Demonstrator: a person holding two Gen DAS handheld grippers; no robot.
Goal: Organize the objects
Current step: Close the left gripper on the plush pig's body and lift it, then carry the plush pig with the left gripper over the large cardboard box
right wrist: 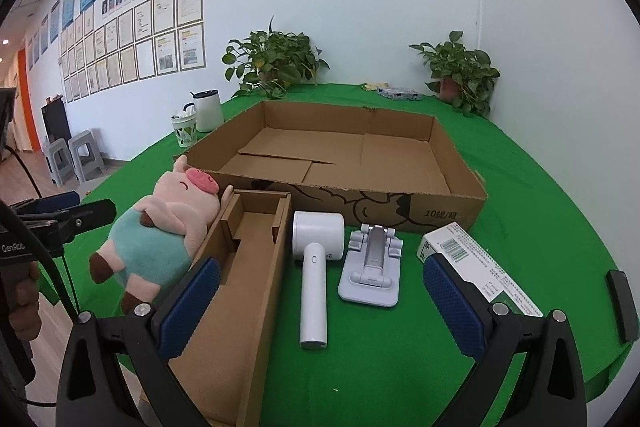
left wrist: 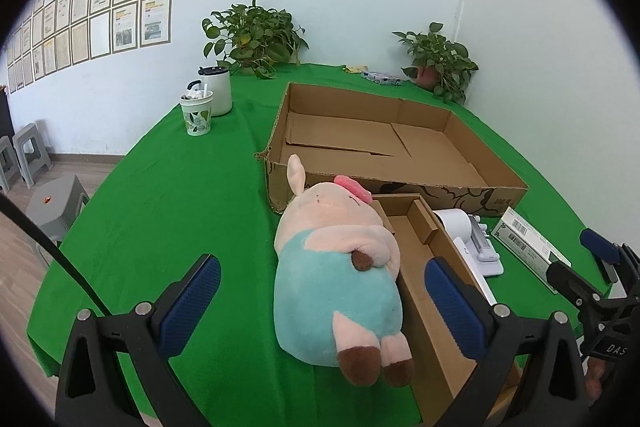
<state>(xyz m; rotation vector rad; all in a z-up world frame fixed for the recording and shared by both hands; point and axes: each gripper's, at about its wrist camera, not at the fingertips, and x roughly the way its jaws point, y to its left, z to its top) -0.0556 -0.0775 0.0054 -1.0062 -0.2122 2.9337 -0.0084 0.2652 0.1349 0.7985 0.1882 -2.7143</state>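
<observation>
I am holding my left tongs spread wide around the plush pig, gripping nothing; my right tongs are gaping too, the white handheld device lying at twelve o'clock on the worktop.

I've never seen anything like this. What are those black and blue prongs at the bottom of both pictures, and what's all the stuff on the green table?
No robot here: a person holds a two-finger tool in each hand, each carrying a wide-angle camera looking along its fingers. One picture comes from the left gripper, the other from the right gripper. Both are open and hold nothing. On the green table lie a plush pig, a narrow cardboard box beside it, a large cardboard tray, a white handheld device, a grey stand and a printed carton.
</observation>
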